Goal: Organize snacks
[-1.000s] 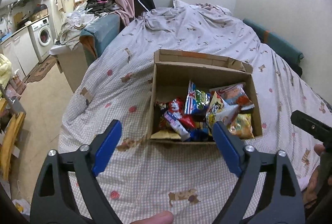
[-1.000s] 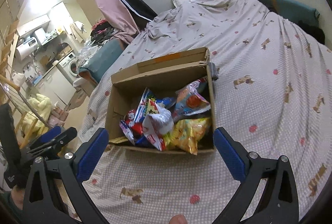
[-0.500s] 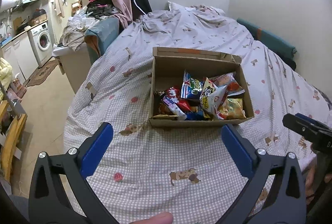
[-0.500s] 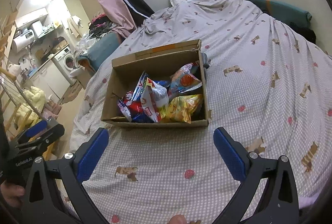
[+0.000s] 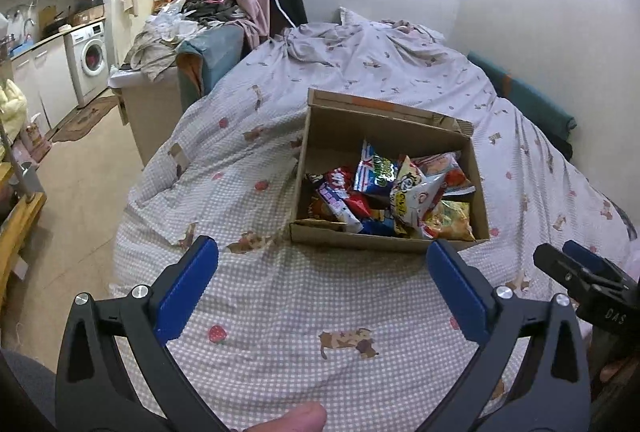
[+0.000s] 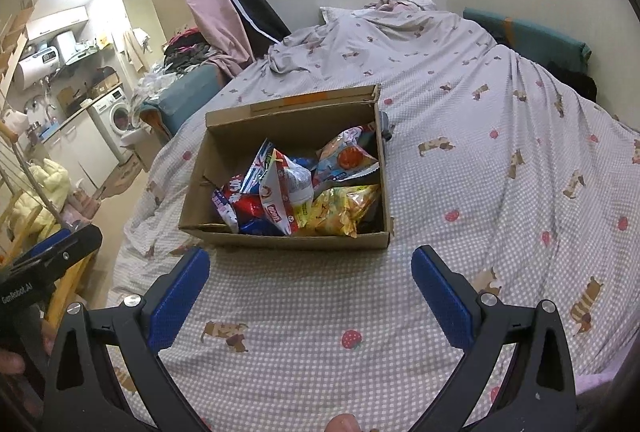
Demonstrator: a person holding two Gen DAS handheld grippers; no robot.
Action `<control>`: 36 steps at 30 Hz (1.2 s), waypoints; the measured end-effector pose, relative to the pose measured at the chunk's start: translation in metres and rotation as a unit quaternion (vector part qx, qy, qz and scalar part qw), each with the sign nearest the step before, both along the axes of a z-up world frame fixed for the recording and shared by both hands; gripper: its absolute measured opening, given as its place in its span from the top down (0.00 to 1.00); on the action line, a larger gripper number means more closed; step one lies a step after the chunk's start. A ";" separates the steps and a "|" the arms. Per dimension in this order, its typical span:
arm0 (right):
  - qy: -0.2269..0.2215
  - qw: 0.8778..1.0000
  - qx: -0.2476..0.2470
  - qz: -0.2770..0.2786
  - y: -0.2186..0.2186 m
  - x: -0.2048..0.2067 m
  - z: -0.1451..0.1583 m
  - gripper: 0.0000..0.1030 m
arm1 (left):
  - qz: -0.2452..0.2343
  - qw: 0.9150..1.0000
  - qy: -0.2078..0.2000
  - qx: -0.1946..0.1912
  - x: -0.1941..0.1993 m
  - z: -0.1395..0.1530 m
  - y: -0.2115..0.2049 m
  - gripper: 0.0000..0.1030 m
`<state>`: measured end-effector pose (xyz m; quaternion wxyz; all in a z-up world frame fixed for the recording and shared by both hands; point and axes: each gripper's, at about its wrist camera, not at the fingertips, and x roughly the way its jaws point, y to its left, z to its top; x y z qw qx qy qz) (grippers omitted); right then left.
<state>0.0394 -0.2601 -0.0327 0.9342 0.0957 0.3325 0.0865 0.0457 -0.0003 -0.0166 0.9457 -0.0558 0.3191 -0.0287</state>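
Observation:
An open cardboard box [image 5: 320, 135] sits on the bed and holds several snack packets [image 5: 394, 191], among them a yellow bag [image 5: 450, 220] and a blue-and-white bag [image 5: 376, 171]. The box [image 6: 280, 129] and snacks [image 6: 296, 191] also show in the right wrist view. My left gripper [image 5: 320, 276] is open and empty, above the bedspread in front of the box. My right gripper [image 6: 310, 278] is open and empty, also in front of the box. Each gripper shows at the edge of the other's view.
The bed [image 5: 280, 312] has a checked cover with animal prints. To the left lie bare floor [image 5: 80, 191], a low cabinet with clothes [image 5: 156, 71] and a washing machine [image 5: 90, 59]. A wall [image 5: 540, 11] runs along the bed's right side.
Both grippers have pulled back from the box, which now looks farther away. Both stay open and empty. The box and snacks have not moved.

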 end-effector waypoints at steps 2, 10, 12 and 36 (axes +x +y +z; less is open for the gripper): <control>-0.002 1.000 -0.005 0.000 0.001 0.001 0.000 0.00 | 0.002 1.000 -0.001 0.006 0.000 -0.001 -0.001 0.00; -0.008 1.000 -0.020 0.002 0.007 0.002 -0.001 0.00 | -0.006 1.000 -0.004 0.008 -0.002 0.001 -0.004 0.00; -0.008 1.000 -0.021 0.003 0.007 0.002 -0.001 0.00 | -0.008 1.000 -0.003 0.006 -0.002 0.001 -0.005 0.00; -0.012 1.000 -0.023 -0.003 0.006 0.000 -0.001 0.00 | -0.013 1.000 -0.001 0.010 -0.003 0.000 -0.008 0.00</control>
